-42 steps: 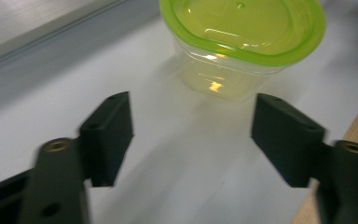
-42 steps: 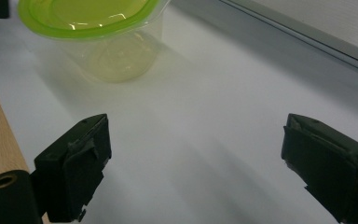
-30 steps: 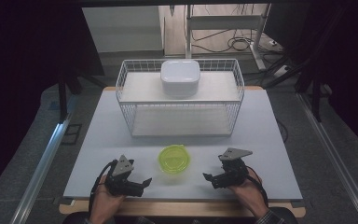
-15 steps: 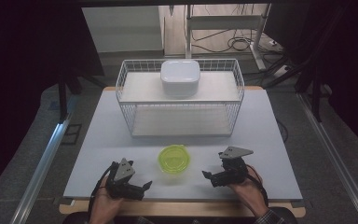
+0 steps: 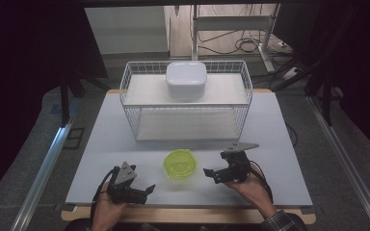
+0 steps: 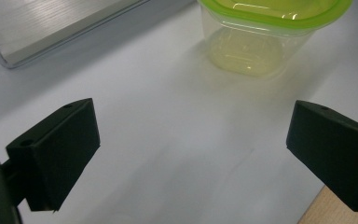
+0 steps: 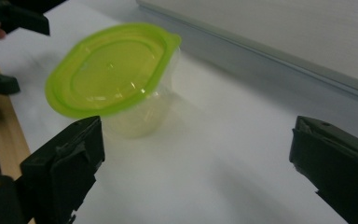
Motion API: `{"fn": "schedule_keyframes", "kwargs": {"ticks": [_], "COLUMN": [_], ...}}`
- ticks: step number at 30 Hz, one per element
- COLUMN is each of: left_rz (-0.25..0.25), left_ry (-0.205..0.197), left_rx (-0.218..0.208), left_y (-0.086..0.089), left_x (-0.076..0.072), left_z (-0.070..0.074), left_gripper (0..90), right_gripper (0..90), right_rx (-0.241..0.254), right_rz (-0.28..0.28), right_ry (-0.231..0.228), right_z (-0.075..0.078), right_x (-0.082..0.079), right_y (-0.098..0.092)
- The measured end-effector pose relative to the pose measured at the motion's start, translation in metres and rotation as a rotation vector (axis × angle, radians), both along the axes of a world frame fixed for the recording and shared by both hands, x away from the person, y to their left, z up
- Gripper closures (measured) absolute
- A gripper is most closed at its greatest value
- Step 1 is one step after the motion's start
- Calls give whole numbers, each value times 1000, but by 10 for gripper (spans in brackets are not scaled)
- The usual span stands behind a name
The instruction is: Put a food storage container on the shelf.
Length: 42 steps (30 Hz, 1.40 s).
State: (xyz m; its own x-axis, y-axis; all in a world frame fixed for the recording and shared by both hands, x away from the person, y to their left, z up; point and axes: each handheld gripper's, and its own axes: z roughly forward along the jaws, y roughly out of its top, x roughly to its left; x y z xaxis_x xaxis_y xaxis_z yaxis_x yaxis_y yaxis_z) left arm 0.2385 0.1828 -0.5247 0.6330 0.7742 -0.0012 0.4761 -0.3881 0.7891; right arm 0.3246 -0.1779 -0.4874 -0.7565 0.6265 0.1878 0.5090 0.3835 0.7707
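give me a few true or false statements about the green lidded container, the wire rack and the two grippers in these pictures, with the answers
1. The green-lidded container stands on the table between the left gripper and the right gripper. True.
2. The right gripper is shut on the container. False: its jaws stand wide apart, and the container sits apart from them, beyond the left-hand jaw in the right gripper view.
3. A white lidded box sits on the top shelf of the wire rack. True.
4. The container's lid is off and lies beside it. False: the green lid is on the container.
5. The left gripper's jaws are open with nothing between them. True.
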Motion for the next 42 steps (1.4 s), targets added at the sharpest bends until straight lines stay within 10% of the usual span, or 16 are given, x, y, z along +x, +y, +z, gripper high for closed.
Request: {"fn": "schedule_keyframes", "kwargs": {"ticks": [15,42], "left_rz": [-5,-21], "left_ry": [-2,-5], "left_rx": [19,53], "left_y": [-2,-6], "left_x": [0,0], "left_z": [0,-2], "left_gripper": [29,36], "right_gripper": [442,814], "right_rx": [46,161], "right_rz": [44,71], "right_ry": [147,459], "right_z": [12,-9], "right_x": [30,60], "right_y": [29,45]}}
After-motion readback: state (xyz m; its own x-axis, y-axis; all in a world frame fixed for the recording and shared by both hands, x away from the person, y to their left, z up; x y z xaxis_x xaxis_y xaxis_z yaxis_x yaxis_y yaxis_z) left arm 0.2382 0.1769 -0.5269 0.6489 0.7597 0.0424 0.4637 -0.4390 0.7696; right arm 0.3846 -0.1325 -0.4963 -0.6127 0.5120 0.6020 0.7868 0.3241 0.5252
